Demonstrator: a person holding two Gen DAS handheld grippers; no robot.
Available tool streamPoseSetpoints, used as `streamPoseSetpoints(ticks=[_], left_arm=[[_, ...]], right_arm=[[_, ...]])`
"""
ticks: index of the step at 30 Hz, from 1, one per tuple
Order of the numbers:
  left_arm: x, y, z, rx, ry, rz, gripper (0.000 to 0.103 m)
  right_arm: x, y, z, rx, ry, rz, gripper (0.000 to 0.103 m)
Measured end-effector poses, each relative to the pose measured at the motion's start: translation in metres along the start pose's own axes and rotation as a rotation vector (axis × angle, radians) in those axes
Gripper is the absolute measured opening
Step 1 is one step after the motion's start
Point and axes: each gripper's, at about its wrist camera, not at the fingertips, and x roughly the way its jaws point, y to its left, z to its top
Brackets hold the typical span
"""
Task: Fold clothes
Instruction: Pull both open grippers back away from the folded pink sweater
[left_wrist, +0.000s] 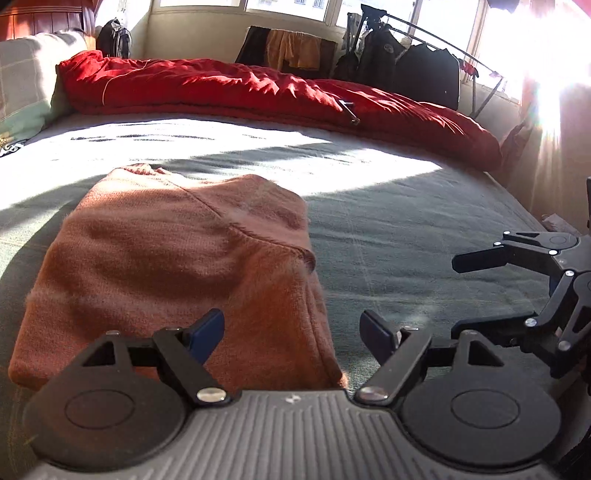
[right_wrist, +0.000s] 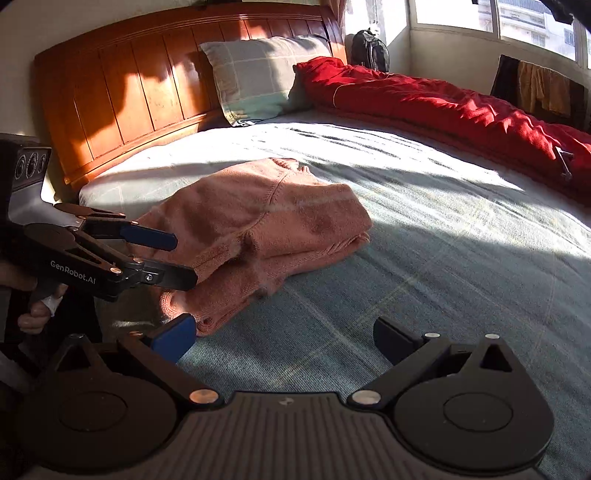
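A salmon-pink knit sweater (left_wrist: 177, 254) lies folded into a compact stack on the grey-green bed cover; it also shows in the right wrist view (right_wrist: 266, 229). My left gripper (left_wrist: 291, 332) is open and empty, its jaws wide apart just above the sweater's near right edge. In the right wrist view the left gripper (right_wrist: 181, 258) hovers at the sweater's left side. My right gripper (right_wrist: 284, 338) is open and empty over the bare cover, right of the sweater's near corner. It shows at the right edge of the left wrist view (left_wrist: 458, 295).
A red quilt (left_wrist: 280, 96) lies bunched along the far side of the bed. A checked pillow (right_wrist: 258, 77) leans on the wooden headboard (right_wrist: 122, 92). Dark clothes hang on a rack (left_wrist: 413, 66) by the windows. Strong sun falls across the bed cover (left_wrist: 406, 240).
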Motion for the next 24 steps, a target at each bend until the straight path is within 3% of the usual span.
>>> streamPoseSetpoints(ticks=[2,6,10,12,17,20,24], left_arm=[[0.015,-0.007,-0.004,0.007,0.021,-0.020,0.084],[0.021,-0.021,0.006,0.054,0.057,0.013,0.087],[-0.003,-0.034,0.032,0.120,-0.047,-0.020,0.088],[0.003,-0.037,0.044,0.136,-0.058,-0.006,0.088],[0.053,-0.033,0.035,0.081,0.032,0.009,0.092],[0.055,-0.035,0.034,0.053,0.030,0.023,0.097],[0.041,-0.043,0.060,0.123,0.018,-0.021,0.097]], right_arm=[[-0.005,-0.005,-0.006,0.021,0.001,-0.003,0.103],[-0.009,-0.014,-0.014,0.048,0.001,-0.019,0.103],[-0.009,-0.025,-0.023,0.088,0.000,-0.006,0.103],[-0.006,-0.030,-0.025,0.107,-0.001,0.001,0.103],[-0.004,-0.040,-0.033,0.140,0.004,0.016,0.103],[-0.005,-0.047,-0.038,0.165,0.010,0.009,0.103],[-0.001,-0.058,-0.043,0.204,0.012,0.010,0.103]])
